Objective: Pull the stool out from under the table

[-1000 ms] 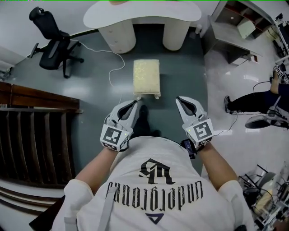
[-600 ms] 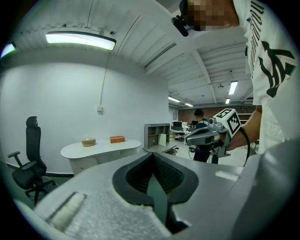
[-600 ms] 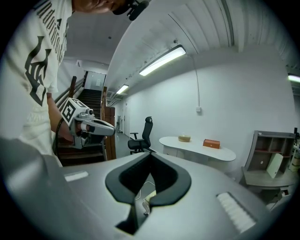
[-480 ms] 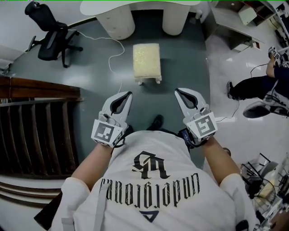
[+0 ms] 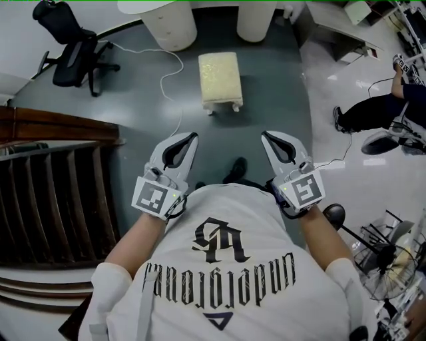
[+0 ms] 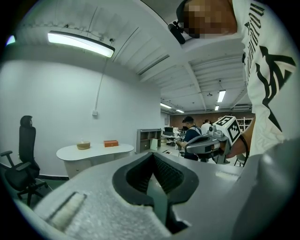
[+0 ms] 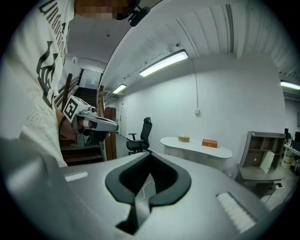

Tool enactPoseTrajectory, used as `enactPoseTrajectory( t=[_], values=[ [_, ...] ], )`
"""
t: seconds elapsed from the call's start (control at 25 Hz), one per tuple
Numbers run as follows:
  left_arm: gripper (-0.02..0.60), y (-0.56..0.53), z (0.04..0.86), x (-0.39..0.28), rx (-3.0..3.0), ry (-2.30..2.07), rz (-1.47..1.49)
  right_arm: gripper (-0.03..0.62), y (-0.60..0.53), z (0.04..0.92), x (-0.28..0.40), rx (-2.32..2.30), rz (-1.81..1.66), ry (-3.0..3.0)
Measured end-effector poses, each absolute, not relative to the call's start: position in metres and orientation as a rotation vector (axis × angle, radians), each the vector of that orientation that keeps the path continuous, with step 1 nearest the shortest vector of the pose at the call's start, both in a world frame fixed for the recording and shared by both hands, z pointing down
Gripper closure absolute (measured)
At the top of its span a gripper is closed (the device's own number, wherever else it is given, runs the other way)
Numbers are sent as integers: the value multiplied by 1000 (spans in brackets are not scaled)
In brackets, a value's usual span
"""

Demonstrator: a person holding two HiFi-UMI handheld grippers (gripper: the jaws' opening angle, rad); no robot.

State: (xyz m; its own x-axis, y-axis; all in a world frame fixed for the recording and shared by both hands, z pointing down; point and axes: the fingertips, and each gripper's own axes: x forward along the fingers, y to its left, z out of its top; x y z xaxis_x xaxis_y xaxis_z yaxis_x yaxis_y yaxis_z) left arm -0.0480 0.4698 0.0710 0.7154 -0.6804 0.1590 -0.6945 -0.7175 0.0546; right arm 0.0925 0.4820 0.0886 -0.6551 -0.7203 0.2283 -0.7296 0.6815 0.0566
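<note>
1. The left gripper (image 5: 192,136) has its jaws closed tip to tip with nothing between them; only the dark loop behind the tips stays hollow.
2. The right gripper (image 5: 265,135) is closed the same way and is empty.
3. Both grippers are held level in front of the person's chest, side by side but well apart, and point toward the stool (image 5: 220,78).
4. The stool has a cream cushion and pale legs. It stands upright on the dark grey floor (image 5: 279,86), out in the open and clear of the table (image 5: 174,20).
5. Neither gripper touches the stool; it sits well ahead of their tips.
6. The table is white with two rounded pedestals, at the top edge of the head view. The right gripper view shows an orange box (image 7: 209,143) and a small bowl (image 7: 183,138) on its top.
7. A white cable (image 5: 178,76) trails over the floor left of the stool.
8. A black office chair (image 5: 70,50) stands further left, near the wall.
9. A dark wooden railing (image 5: 53,200) runs along the person's left.
10. Another person (image 5: 373,110) sits at the right edge, on the glossy pale floor.
</note>
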Motion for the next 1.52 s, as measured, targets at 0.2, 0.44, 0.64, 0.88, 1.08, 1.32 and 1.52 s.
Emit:
enactPoseTrajectory(
  t=[0.2,0.44,0.64,0.88,1.08,1.32,1.52],
  values=[
    [575,502,64,-96,2808,-1128,168,591,518,86,55,1206,50,-2605],
    [575,540,58,-151,2807,-1145,147,591,560,84,10,1258,77,-2604],
    [575,577,59,-195,2813,-1140,117,591,598,90,-28,1255,59,-2608],
    [575,601,56,-219,2827,-1124,69,591,629,96,-57,1278,105,-2599],
    [575,612,51,-224,2814,-1098,27,591,641,91,-70,1269,104,-2599],
    [575,619,57,-232,2799,-1071,-7,591,650,92,-78,1286,83,-2588],
    [575,623,57,-227,2812,-1064,-1,591,655,91,-74,1299,83,-2583]
  ],
)
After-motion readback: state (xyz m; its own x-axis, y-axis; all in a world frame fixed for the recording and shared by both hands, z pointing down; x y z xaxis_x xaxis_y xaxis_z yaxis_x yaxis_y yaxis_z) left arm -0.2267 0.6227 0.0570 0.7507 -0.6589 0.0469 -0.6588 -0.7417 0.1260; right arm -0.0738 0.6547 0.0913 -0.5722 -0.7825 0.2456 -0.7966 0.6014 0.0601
